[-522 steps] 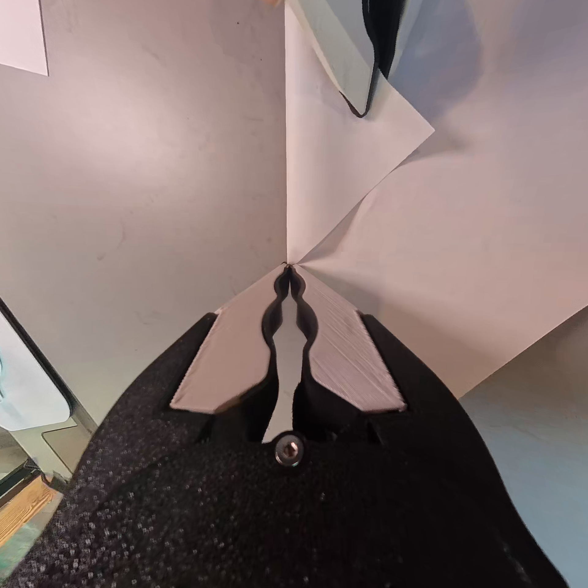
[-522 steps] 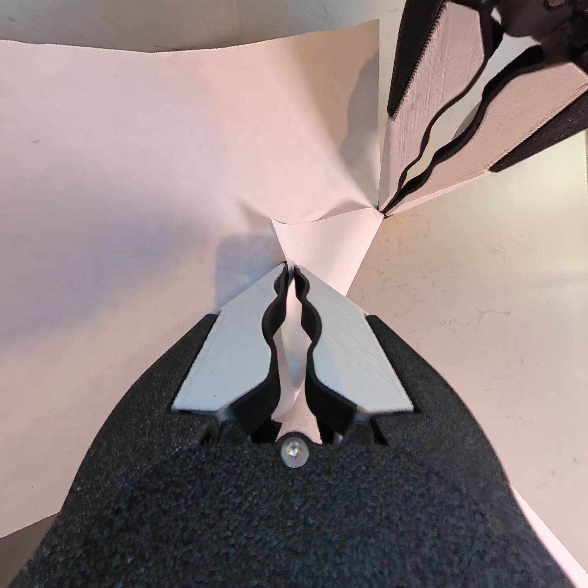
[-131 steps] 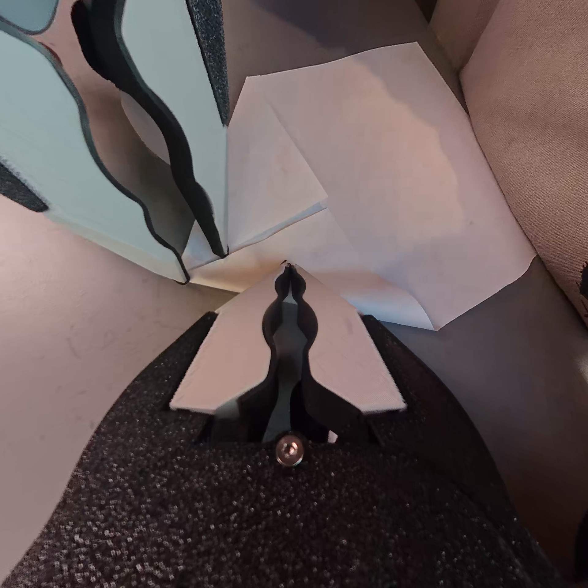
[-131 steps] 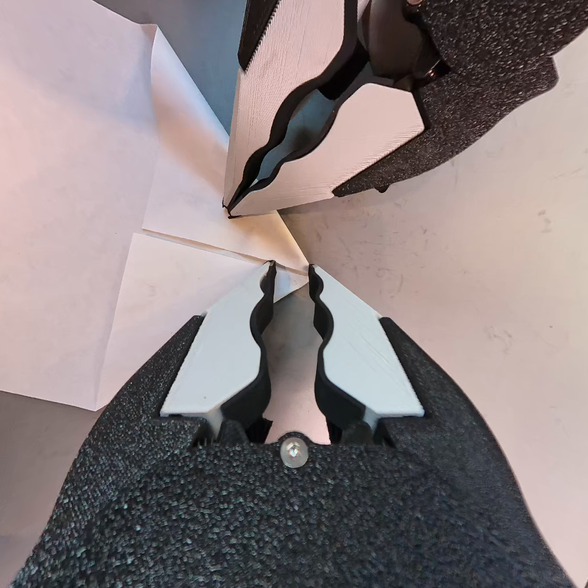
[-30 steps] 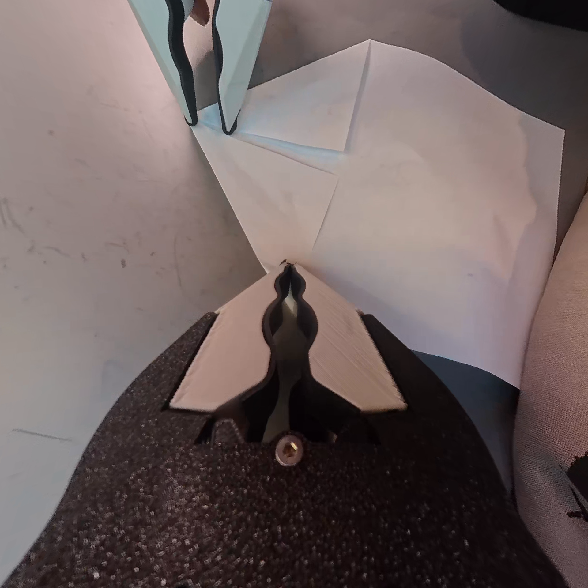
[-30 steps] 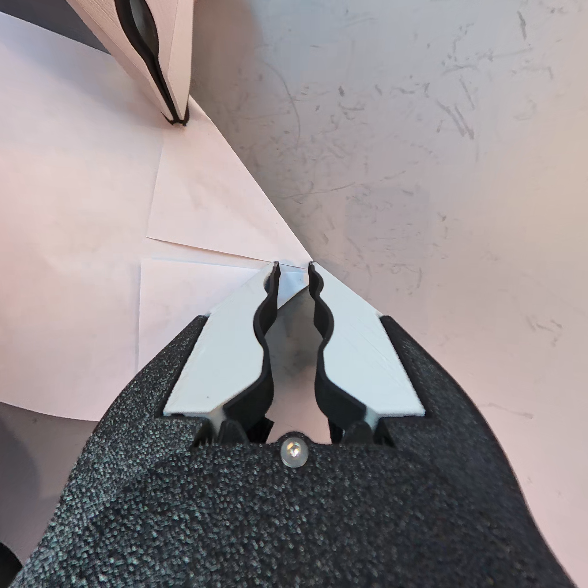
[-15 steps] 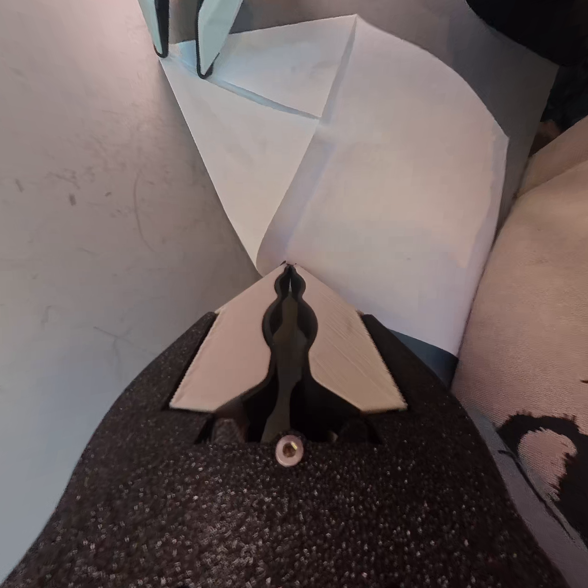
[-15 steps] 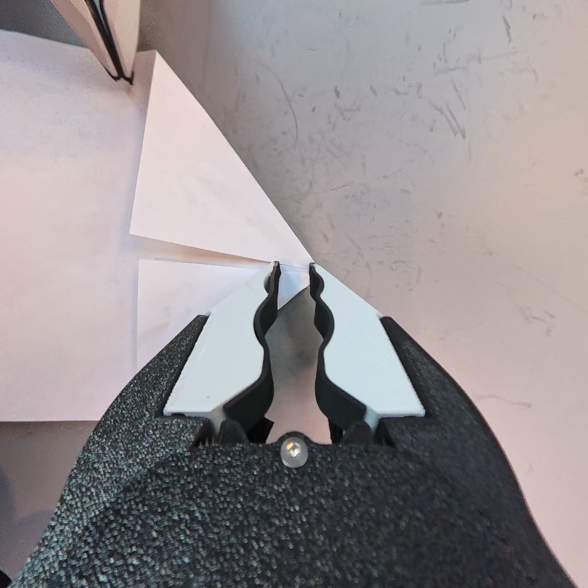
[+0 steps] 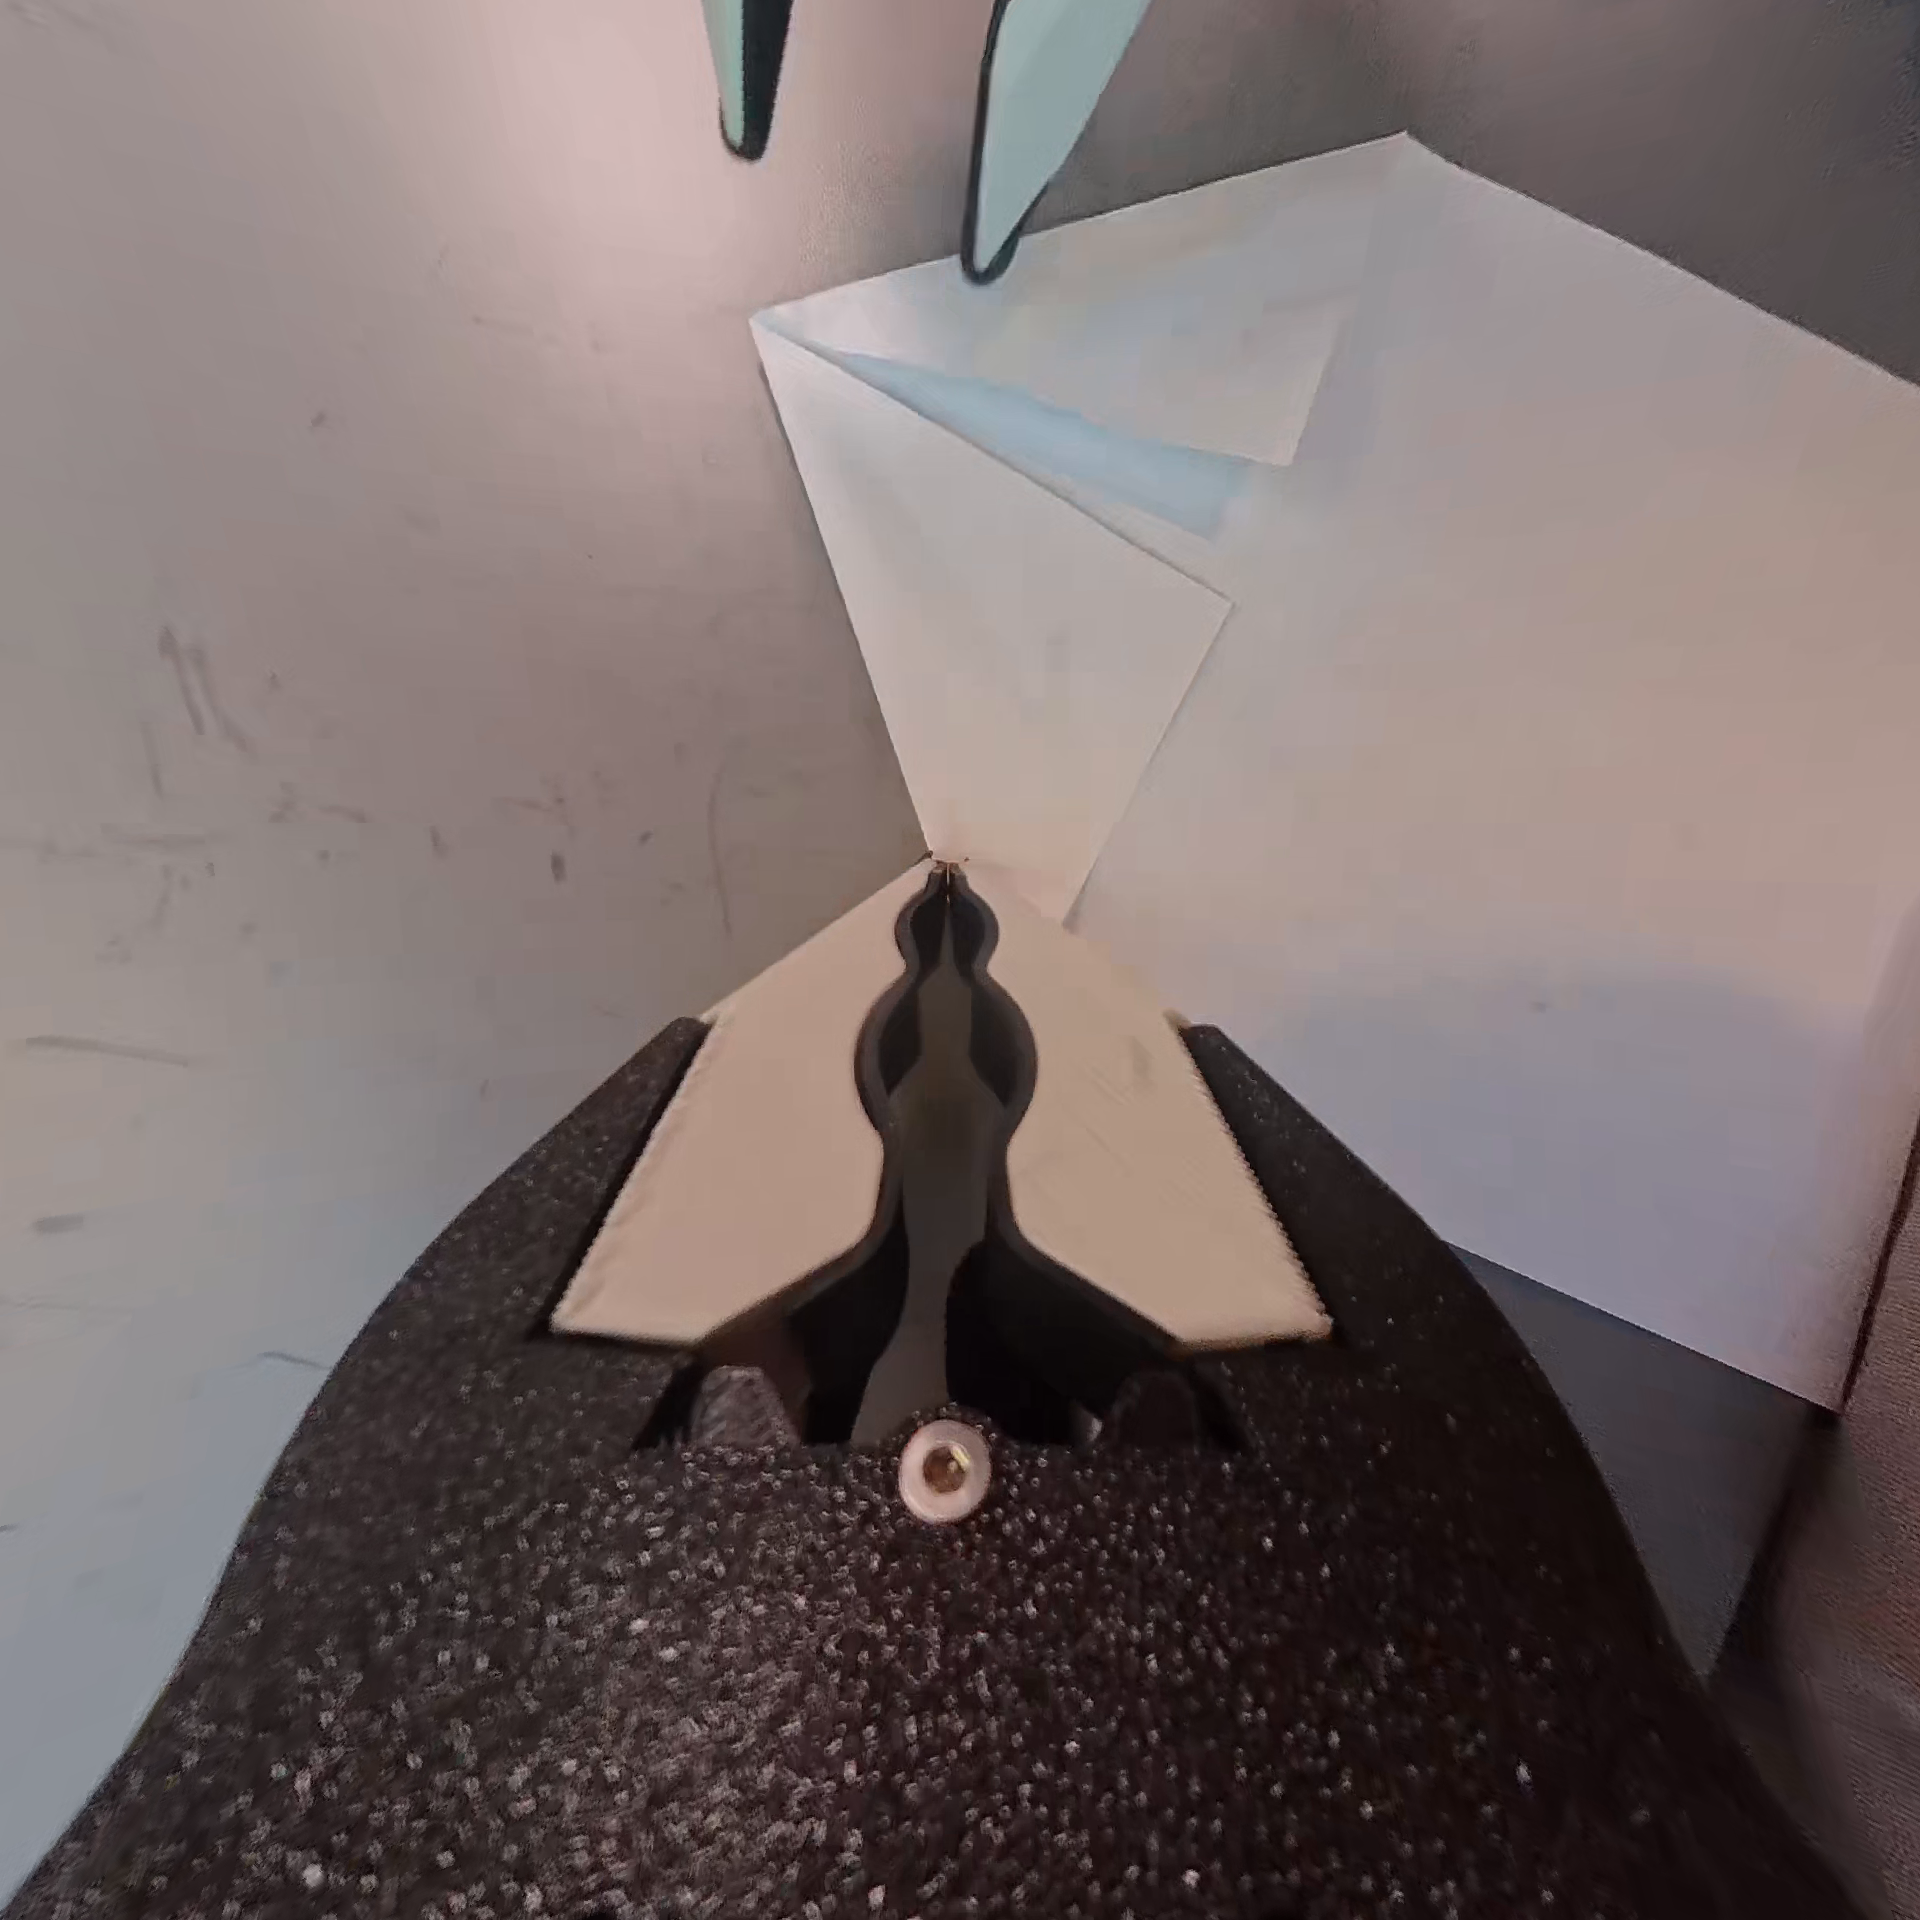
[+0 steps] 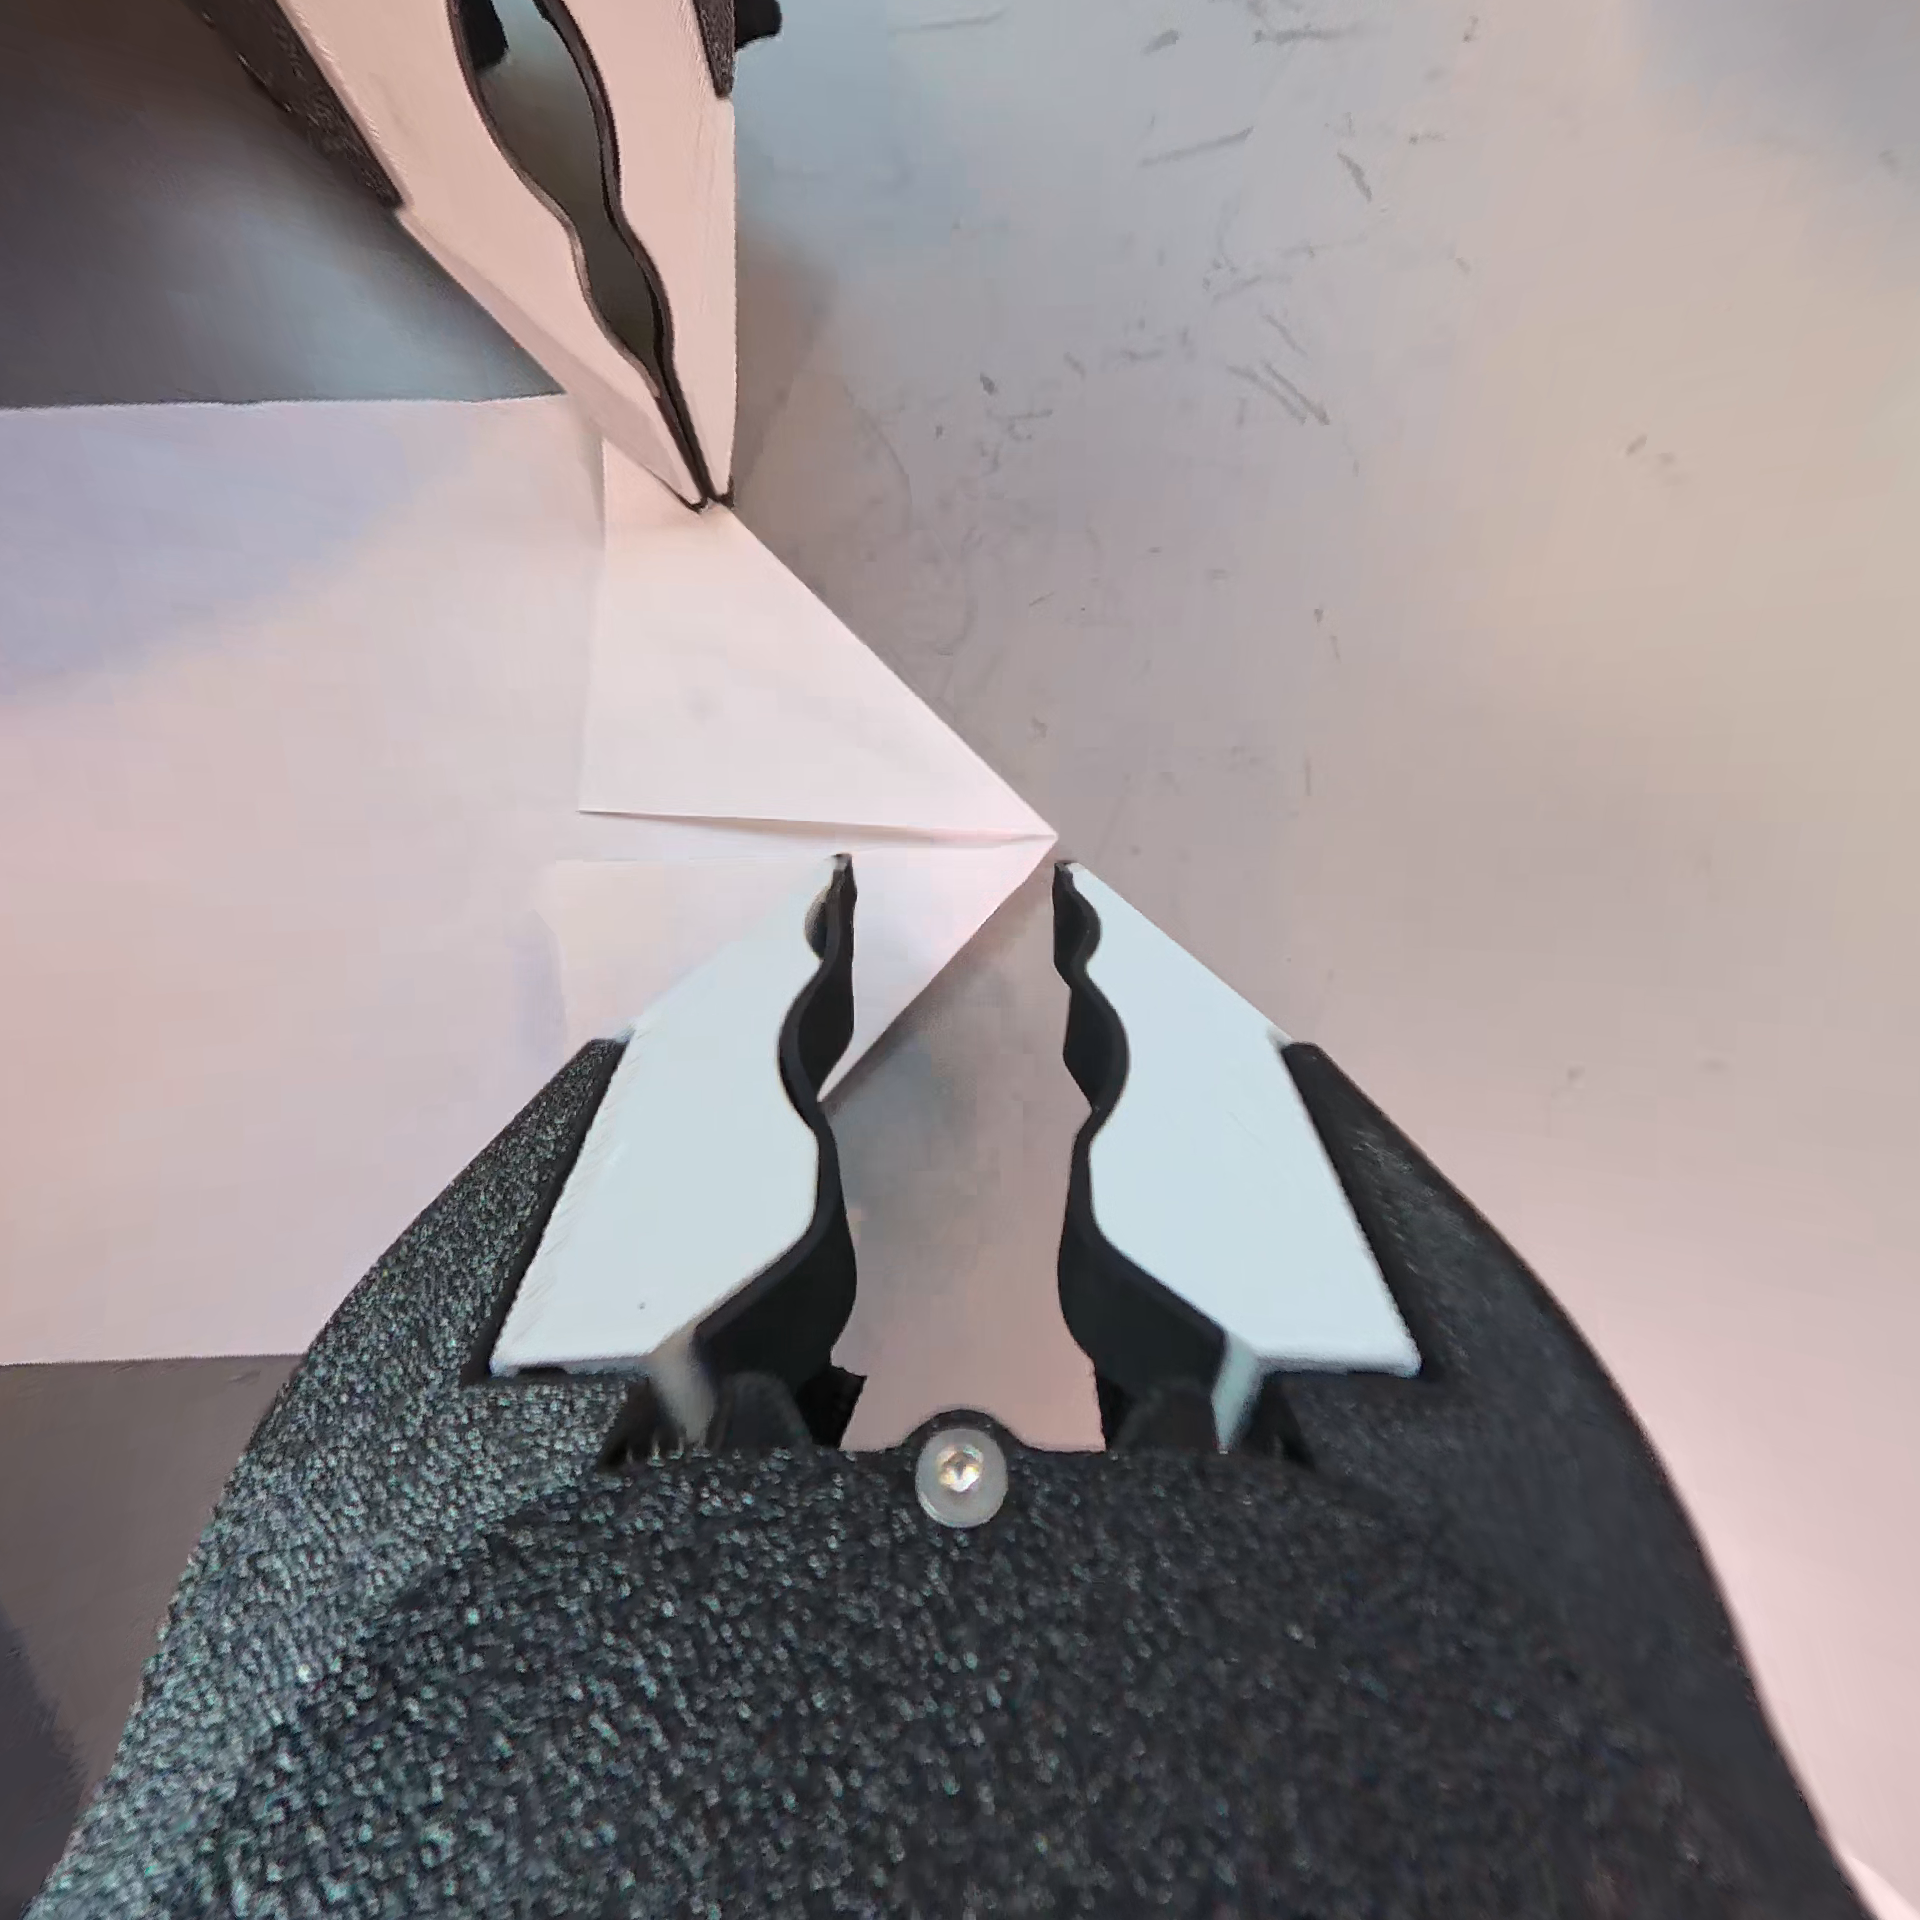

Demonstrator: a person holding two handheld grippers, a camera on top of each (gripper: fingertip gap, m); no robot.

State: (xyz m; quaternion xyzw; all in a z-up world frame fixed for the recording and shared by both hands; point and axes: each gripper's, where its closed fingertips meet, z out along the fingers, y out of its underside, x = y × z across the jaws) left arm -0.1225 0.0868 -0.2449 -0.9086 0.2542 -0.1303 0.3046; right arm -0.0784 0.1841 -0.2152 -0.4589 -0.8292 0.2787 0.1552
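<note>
My left gripper (image 9: pixel 948 868) has its fingers pinched tight on the near corner of the folded sheet of paper (image 9: pixel 1507 727), which spreads toward 1 o'clock over the scuffed worktop (image 9: pixel 364 623). My right gripper (image 10: pixel 951 868) is spread apart around the sheet's pointed tip. It looks light, limp and easily creased, so I judge corners and folded edges the best hold; no containers show.

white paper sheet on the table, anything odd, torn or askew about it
No tear shows. The white paper sheet has two corners folded in to a point, but the flaps leave a narrow gap instead of meeting. The left gripper pinches one edge; the right gripper is open at the point. The grey tabletop is scuffed.
</note>
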